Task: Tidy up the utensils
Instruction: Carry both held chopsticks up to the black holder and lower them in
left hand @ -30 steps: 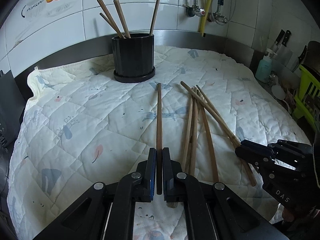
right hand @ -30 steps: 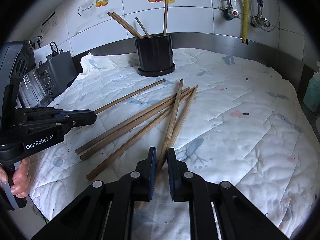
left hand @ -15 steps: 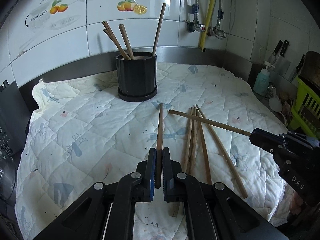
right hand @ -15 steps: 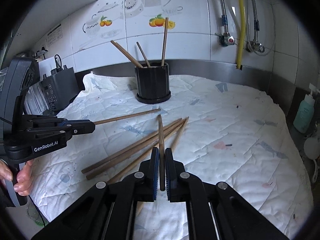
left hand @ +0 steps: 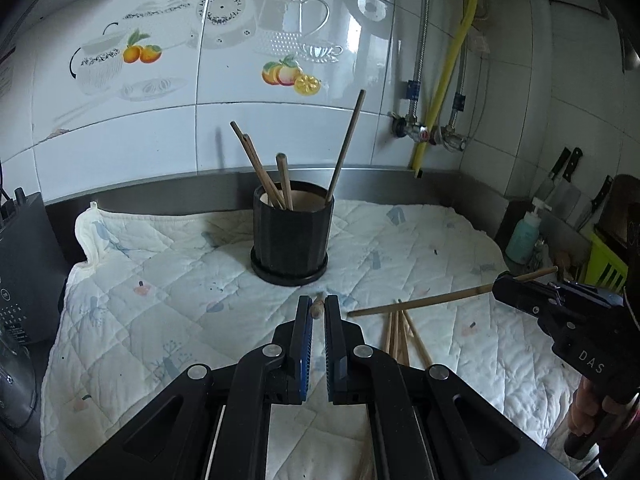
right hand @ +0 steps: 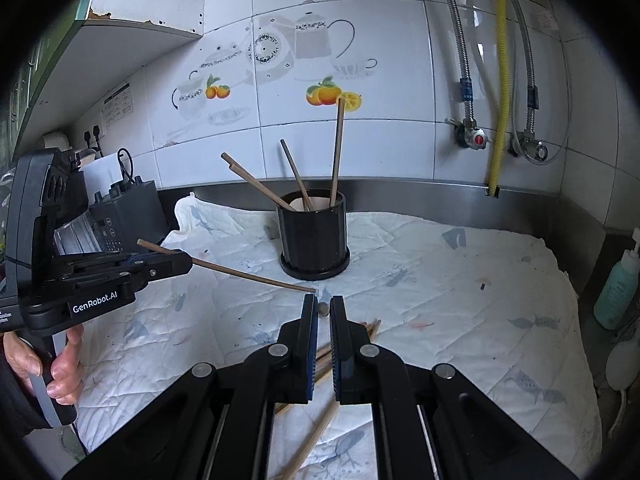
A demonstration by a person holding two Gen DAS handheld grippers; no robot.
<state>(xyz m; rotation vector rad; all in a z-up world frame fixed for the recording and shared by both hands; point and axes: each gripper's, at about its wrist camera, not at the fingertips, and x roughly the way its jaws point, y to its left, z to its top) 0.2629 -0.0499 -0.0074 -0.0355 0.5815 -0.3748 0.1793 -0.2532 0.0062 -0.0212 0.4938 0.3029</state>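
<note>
Both jaws are closed, each pair pinching one wooden chopstick. Seen from its own camera, the left gripper [left hand: 318,312] shows only the butt end of its chopstick [left hand: 317,309] poking up between the blue pads; from the right wrist view that stick [right hand: 256,277] runs from the jaws toward the black holder [right hand: 313,236], its tip just short of the holder's base. The right gripper [right hand: 324,312] clamps the second chopstick [left hand: 420,303] near one end, the long free part reaching toward the holder.

Several chopsticks lean inside the holder, which stands on a quilted cloth [left hand: 160,312] spread over the desk. A loose bundle of chopsticks [left hand: 400,336] lies on the cloth in front of the holder, nearer the cameras.

These sticks look light, stiff and smooth, so a grip near one end probably lets them swivel or slide in the pads. Holding nearer the middle would likely steady them. The holder's mouth is narrow and already partly filled, so each tip needs to enter steeply, clear of the leaning sticks.
</note>
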